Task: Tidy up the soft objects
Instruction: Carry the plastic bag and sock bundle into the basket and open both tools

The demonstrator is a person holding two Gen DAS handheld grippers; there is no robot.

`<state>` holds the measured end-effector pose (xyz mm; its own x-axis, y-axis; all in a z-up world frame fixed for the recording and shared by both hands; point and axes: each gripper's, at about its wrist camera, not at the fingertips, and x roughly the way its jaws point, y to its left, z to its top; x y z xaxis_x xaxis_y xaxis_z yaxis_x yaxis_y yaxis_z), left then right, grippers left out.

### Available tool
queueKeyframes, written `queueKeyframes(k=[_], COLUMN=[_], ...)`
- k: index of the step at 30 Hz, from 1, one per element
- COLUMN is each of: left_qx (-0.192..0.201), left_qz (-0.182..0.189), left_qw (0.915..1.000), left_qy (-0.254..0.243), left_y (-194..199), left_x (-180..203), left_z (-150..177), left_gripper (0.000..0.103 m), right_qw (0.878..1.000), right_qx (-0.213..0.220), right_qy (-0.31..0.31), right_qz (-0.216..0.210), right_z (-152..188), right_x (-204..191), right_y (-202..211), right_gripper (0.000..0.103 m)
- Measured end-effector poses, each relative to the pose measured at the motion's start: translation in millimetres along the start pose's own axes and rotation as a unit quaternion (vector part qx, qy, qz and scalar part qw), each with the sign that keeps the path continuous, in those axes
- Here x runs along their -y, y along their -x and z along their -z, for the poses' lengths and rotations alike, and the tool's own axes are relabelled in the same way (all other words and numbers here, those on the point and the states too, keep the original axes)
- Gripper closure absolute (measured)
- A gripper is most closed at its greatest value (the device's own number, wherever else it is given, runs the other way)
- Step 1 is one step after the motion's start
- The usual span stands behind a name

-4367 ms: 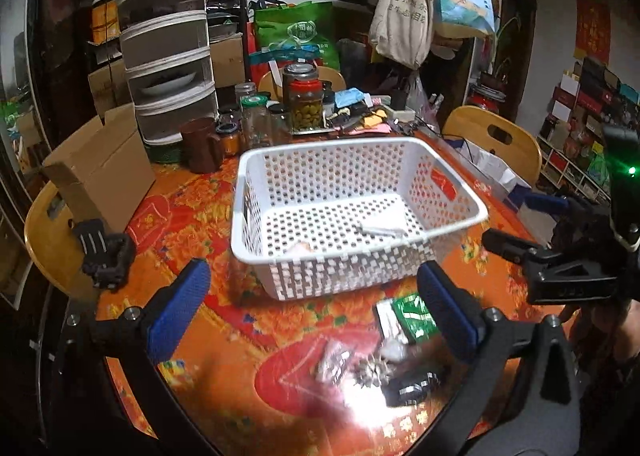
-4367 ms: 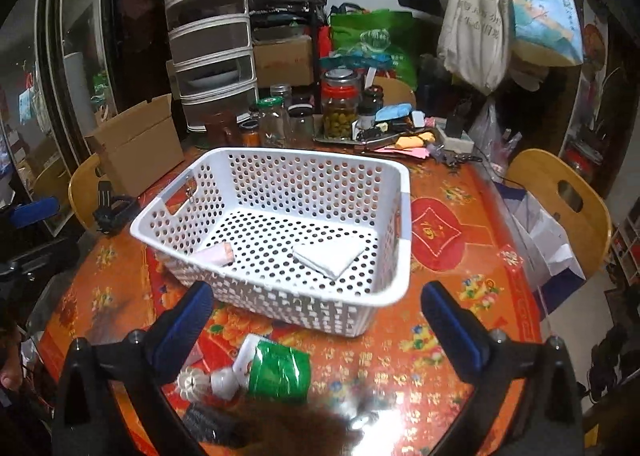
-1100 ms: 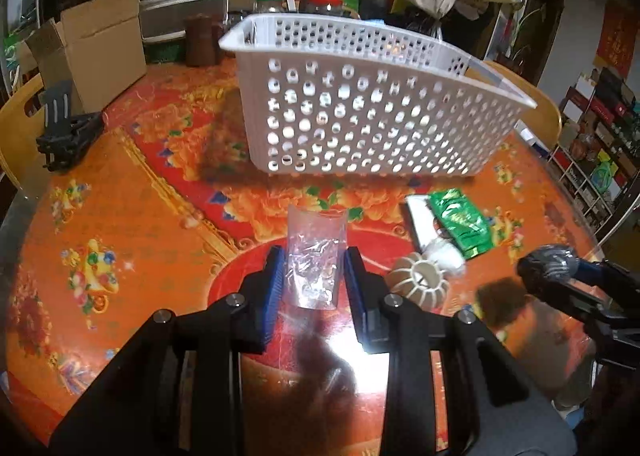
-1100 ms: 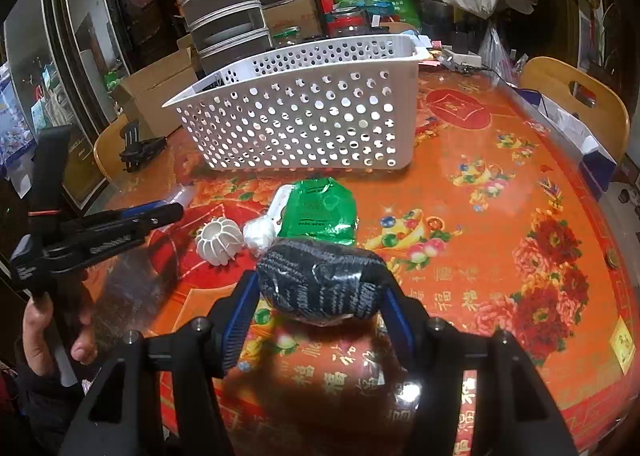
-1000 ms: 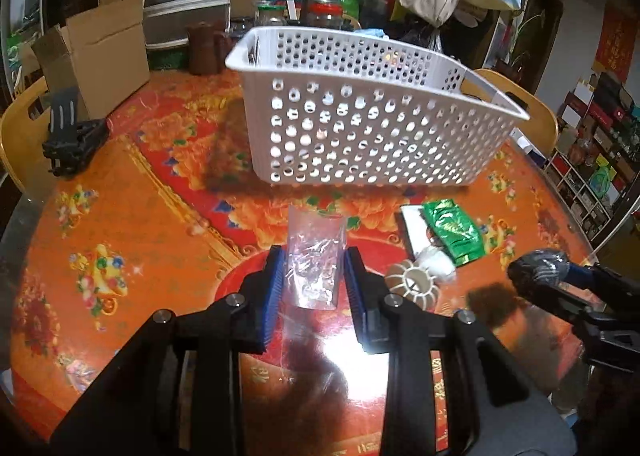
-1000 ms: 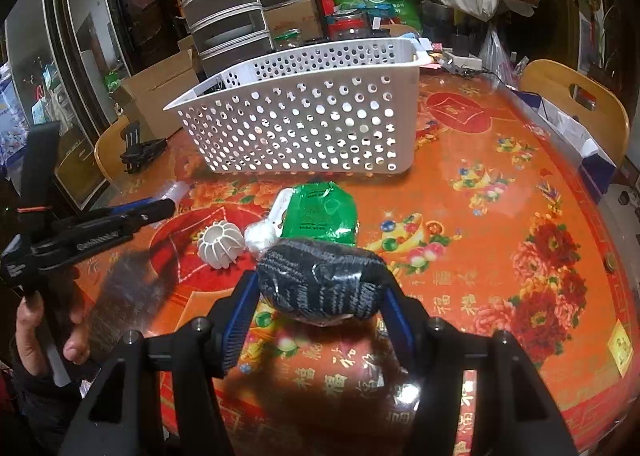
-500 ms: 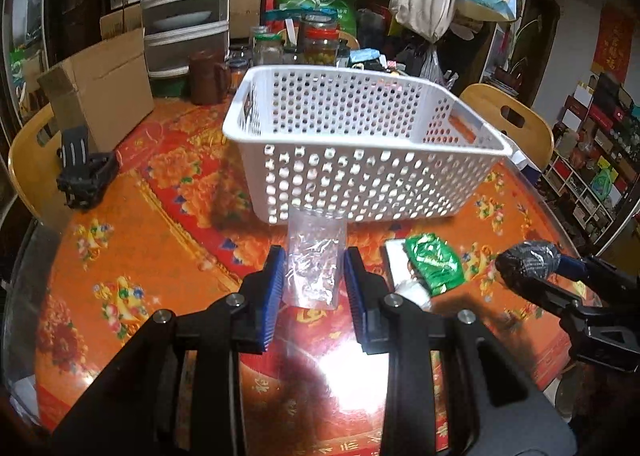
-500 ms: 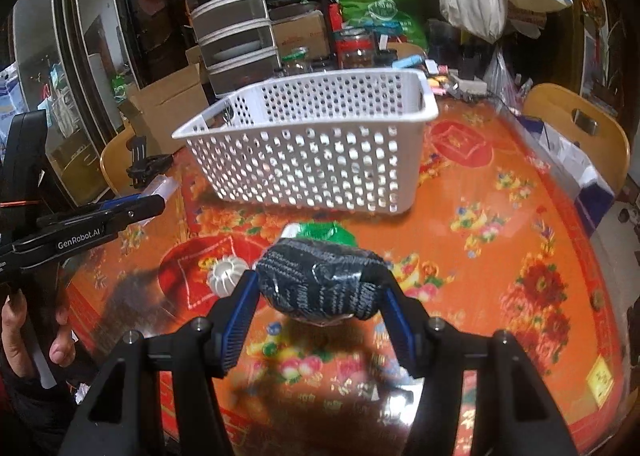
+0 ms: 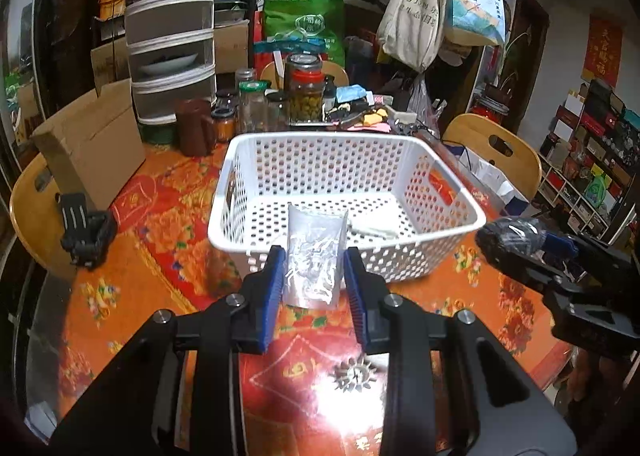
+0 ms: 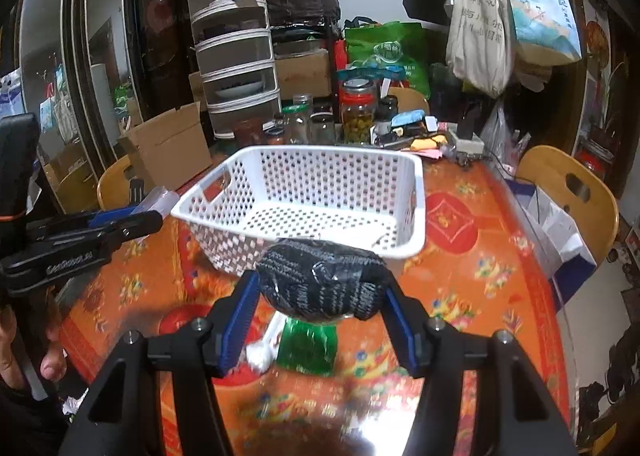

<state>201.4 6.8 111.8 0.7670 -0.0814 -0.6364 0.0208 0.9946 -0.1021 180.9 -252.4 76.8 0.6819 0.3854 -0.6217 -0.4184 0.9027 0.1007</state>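
We pinch a clear packet [image 9: 314,260] in our left gripper [image 9: 314,282] and a black knit bundle [image 10: 320,282] in our right gripper [image 10: 318,314], both just before the white basket [image 9: 440,192], off the bench [image 9: 132,292].

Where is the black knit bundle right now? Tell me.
The black knit bundle is clamped in the right tool, held above the table just short of the white basket's near rim; the left wrist view shows it at far right.
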Motion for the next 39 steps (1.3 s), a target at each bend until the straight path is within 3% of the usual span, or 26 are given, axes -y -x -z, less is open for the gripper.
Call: queueKeyframes(k=[12, 18, 28, 39], left_qx=[-0.027, -0.076, -0.145, -0.181], left_qz=[-0.014, -0.01, -0.033, -0.034], left_qw=[0.9995, 0.9971, 0.9889, 0.9829], left_qy=[-0.001, 0.0, 0.01, 0.011], left_y=[-44, -97, -181, -222], left_x=[4, 1, -20, -28], left_z=[-58, -77, -74, -61], left_gripper=[0.075, 0.075, 0.075, 0.075], right_qw=[1.0, 0.997, 0.987, 0.981], right_qx=[-0.03, -0.071, -0.15, -0.185], right_qy=[-0.004, -0.004, -0.006, 0.007], right_qz=[-0.003, 0.006, 0.06, 0.062], right_z=[-67, -86, -90, -84], right_x=[15, 20, 31, 27], right_y=[-57, -107, -181, -214], right_gripper=[0.043, 0.043, 0.043, 0.043])
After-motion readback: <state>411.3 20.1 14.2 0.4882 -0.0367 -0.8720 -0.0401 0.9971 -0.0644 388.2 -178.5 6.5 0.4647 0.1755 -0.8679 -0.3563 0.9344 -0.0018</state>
